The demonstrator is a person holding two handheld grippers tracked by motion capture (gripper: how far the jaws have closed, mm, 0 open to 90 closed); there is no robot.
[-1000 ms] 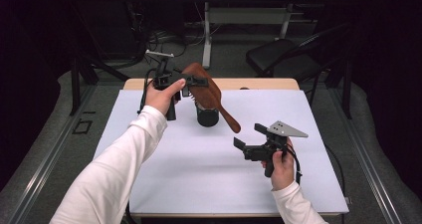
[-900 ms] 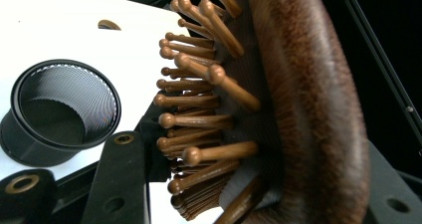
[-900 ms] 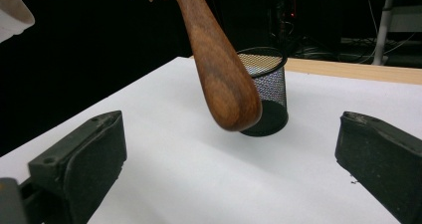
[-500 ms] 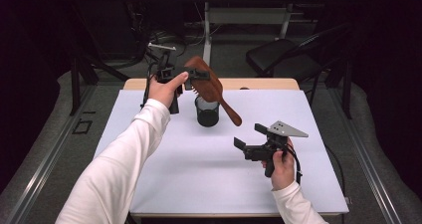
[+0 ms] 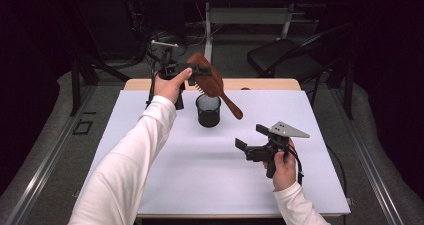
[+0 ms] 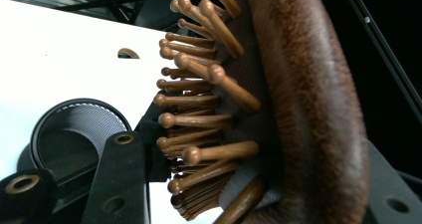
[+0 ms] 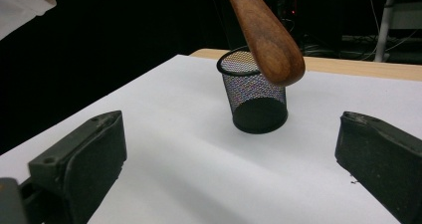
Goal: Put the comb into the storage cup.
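wooden hairbrush (image 5: 212,81) | clamped between left gripper (image 5: 196,72) fingers | seemingly above mesh cup (image 5: 208,110)

On the table (image 5: 150,185), only the mesh cup (image 5: 208,111) near the far edge blocks passage, the hairbrush (image 5: 215,83) slanting above it.

White table (image 5: 150,150) brightly lit from above, surroundings dark; close hairbrush (image 6: 298,109) slightly soft, shadows faint.

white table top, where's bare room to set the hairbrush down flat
The white table top is bare left of the mesh cup, and between the cup and the right gripper. It is crowded above the cup, where the left gripper holds the hairbrush.
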